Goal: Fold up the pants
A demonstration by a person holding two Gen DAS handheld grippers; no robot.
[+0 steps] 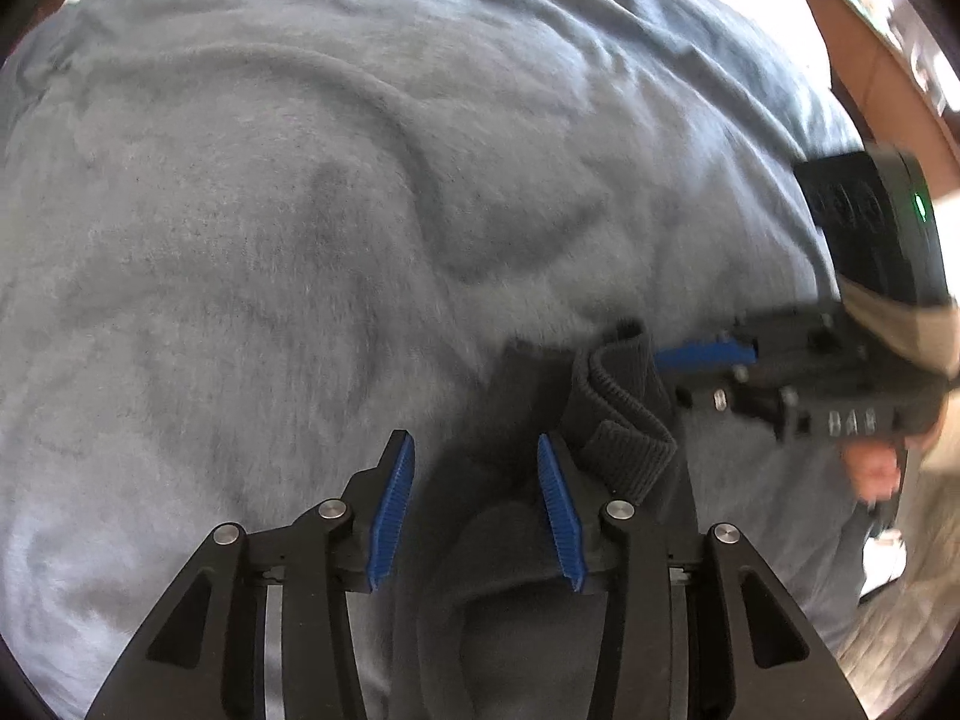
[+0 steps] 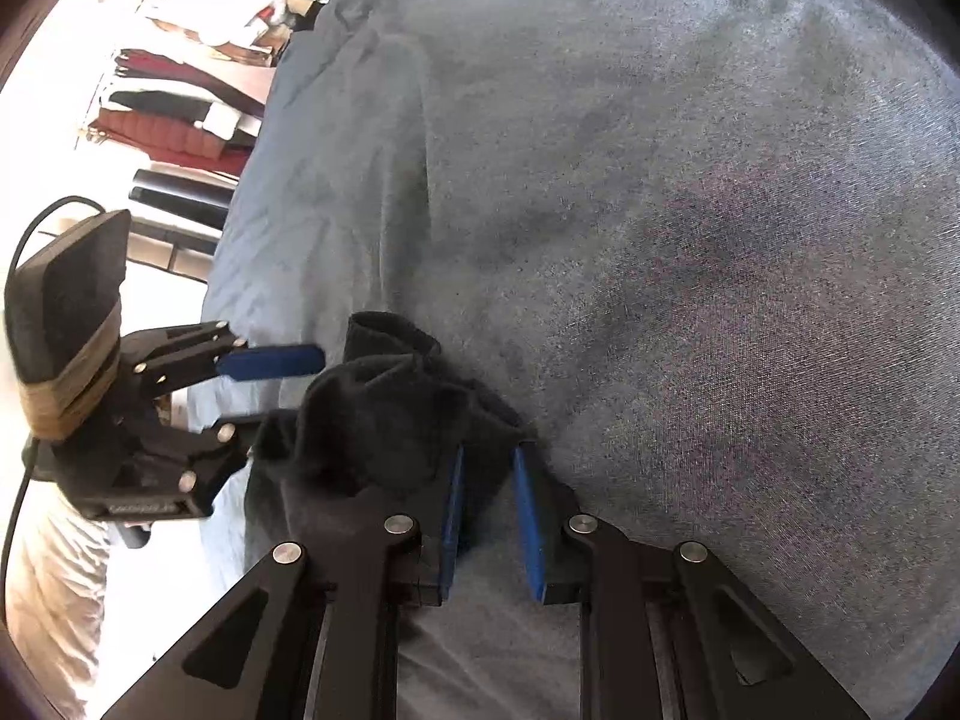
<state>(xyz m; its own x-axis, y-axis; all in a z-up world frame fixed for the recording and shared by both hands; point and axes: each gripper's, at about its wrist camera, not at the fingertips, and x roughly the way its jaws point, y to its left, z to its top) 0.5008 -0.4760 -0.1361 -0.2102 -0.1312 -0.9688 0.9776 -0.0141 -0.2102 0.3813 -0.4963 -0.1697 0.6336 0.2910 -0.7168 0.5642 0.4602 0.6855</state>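
Note:
Black pants (image 1: 516, 540) lie bunched on a grey blanket-covered bed (image 1: 270, 240). Their ribbed elastic waistband (image 1: 630, 438) curls just right of my left gripper (image 1: 474, 450), which is open with the dark cloth between and under its blue pads. My right gripper (image 2: 489, 456) is open, its tips at the edge of the pants heap (image 2: 384, 420). Each gripper shows in the other's view: the right one at the right (image 1: 708, 354), the left one at the left (image 2: 282, 378), both beside the pants.
The bed's edge runs down the left of the right wrist view, with hanging clothes and shelves (image 2: 180, 90) beyond. A brown wooden piece (image 1: 888, 78) stands at the upper right of the left wrist view. My hand (image 1: 876, 468) holds the right gripper's handle.

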